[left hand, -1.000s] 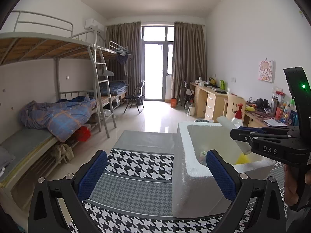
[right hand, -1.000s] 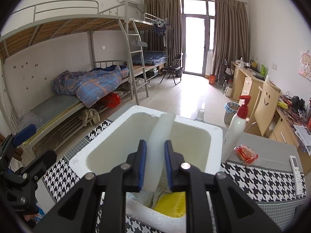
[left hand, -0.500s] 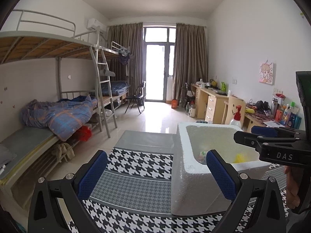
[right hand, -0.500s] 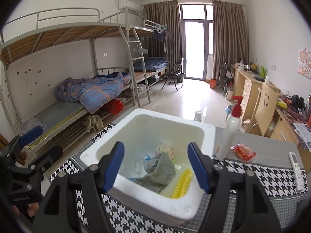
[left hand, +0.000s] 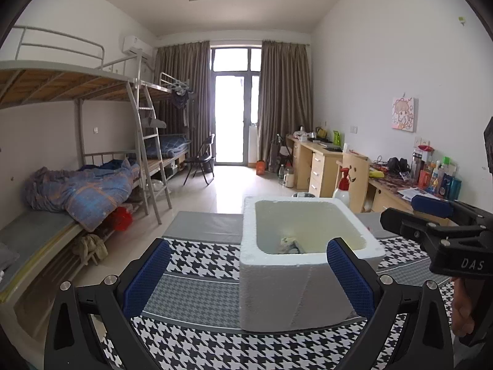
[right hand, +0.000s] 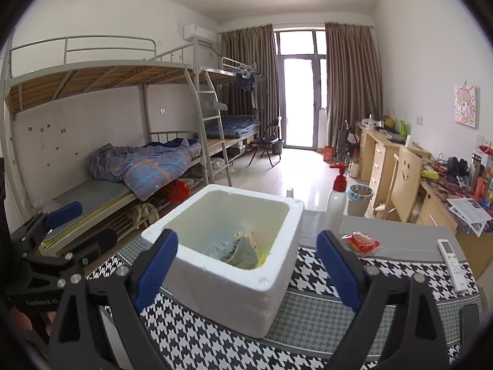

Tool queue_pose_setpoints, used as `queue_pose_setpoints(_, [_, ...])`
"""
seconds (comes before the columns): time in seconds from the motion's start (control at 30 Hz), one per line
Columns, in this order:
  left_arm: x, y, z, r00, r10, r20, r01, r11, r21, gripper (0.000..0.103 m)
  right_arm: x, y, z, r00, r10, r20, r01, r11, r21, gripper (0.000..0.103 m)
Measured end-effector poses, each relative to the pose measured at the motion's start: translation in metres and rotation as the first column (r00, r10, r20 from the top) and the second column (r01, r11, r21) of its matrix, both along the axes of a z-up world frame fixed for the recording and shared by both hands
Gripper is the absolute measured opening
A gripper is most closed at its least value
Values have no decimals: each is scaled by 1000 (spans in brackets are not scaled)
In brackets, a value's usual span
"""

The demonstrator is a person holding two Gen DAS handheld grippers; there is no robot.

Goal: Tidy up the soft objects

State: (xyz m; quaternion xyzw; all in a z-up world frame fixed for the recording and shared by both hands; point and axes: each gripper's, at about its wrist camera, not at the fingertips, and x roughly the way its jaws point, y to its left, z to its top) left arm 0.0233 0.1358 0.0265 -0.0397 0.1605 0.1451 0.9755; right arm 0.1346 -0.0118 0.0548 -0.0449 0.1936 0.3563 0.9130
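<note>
A white foam box (left hand: 274, 280) stands on the houndstooth tablecloth; it also shows in the right wrist view (right hand: 240, 289). Inside lie a grey cloth (right hand: 242, 251), a yellow sponge edge (right hand: 263, 257) and other soft items, partly hidden by the box wall. My left gripper (left hand: 246, 280) is open and empty, in front of the box's left side. My right gripper (right hand: 246, 269) is open and empty, drawn back in front of the box. The right gripper (left hand: 431, 215) shows at the right edge of the left wrist view.
A white pump bottle with a red top (right hand: 337, 200), a red snack packet (right hand: 360, 242) and a white remote (right hand: 451, 259) lie on the table right of the box. A bunk bed (right hand: 123, 169) stands left, desks (right hand: 400, 166) right.
My right gripper opened and let go of the pale foam piece over the box, then drew back and down. The left gripper also pulled back a little from the box.
</note>
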Motion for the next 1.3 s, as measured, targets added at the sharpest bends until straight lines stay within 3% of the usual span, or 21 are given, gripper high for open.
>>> queue_pose_setpoints(0.73, [-35,-44,20,996,-21,91,15,998,59,102,-52,-50,-3,994,-52,99,47,997,54,102])
queue_pose_setpoints(1.3, [-53,-55,4,989,-56,139,47,997,68,102,-89,-78,-26,980,-93,176,81,994,76,102])
